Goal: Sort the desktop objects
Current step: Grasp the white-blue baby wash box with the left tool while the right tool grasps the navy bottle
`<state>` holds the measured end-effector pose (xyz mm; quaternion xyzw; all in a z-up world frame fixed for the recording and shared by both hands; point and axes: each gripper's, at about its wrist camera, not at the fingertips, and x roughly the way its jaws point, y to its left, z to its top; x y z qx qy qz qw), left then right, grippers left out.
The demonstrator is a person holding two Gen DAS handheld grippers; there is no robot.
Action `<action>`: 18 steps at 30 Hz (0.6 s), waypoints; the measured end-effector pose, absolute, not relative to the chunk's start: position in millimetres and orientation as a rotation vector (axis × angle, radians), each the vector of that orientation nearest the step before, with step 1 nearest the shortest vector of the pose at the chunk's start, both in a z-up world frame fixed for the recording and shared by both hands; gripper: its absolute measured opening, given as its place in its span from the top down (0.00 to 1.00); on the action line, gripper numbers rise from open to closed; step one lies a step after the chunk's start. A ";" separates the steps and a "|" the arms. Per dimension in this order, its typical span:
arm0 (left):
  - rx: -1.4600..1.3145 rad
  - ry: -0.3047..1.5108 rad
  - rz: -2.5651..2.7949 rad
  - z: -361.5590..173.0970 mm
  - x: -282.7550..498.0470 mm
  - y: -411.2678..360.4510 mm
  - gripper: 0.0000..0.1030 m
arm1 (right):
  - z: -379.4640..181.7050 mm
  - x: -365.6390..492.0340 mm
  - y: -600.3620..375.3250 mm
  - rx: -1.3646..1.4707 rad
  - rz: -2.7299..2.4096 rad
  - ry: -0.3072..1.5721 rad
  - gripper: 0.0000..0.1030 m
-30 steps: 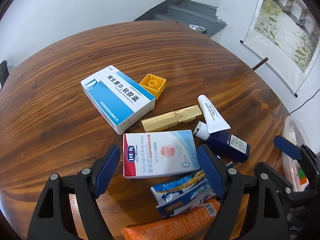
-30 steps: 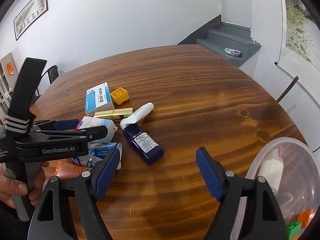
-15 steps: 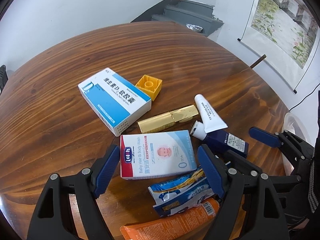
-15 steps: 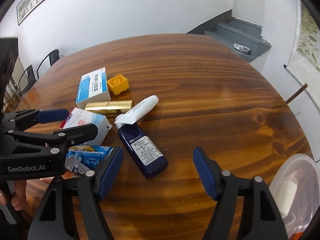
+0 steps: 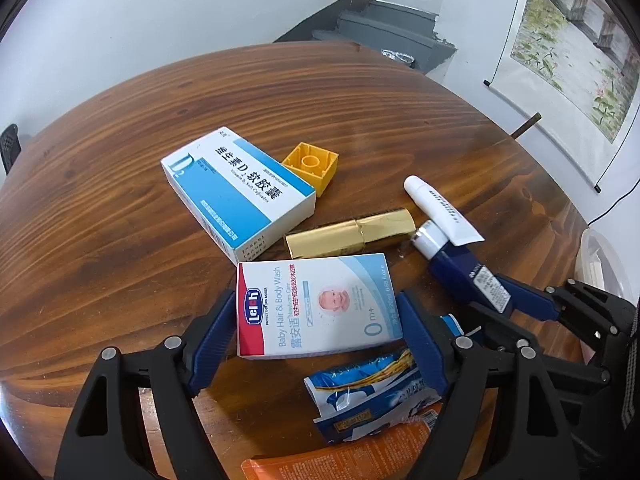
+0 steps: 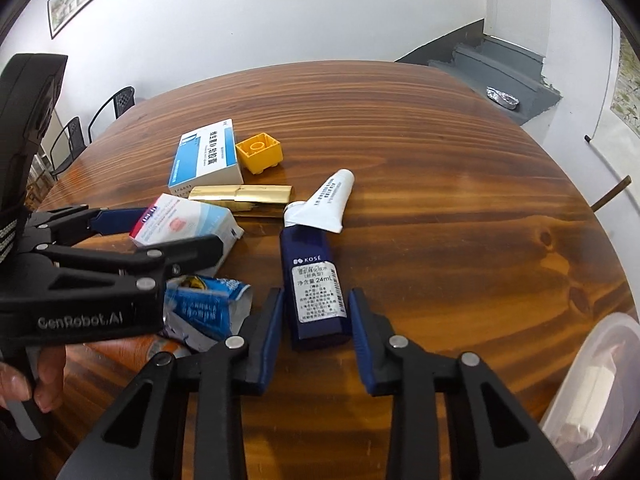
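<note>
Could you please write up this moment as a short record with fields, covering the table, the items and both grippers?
surface: round wooden table
right gripper: fingers just been closing around the dark blue bottle; pads at its sides, firm contact not clear
left gripper: open, fingers on either side of the baby wash box
lying loose: blue and white medicine box, yellow brick, gold tube, white tube, crumpled blue packet, orange tube
container: clear plastic tub at table's right edge

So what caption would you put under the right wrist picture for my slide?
Right gripper closing around a dark blue bottle lying on the round wooden table.
</note>
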<state>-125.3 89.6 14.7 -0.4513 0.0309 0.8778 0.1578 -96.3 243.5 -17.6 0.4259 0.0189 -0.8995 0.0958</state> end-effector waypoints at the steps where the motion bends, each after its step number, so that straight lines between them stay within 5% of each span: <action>1: -1.285 0.094 2.516 15.0 -125.0 90.1 0.21 | -18.4 -97.4 244.4 1.264 -2.670 0.054 0.65; 18: -1.121 0.117 2.556 51.8 -103.6 99.9 0.21 | -2.4 -93.5 265.2 1.194 -2.727 -0.061 0.66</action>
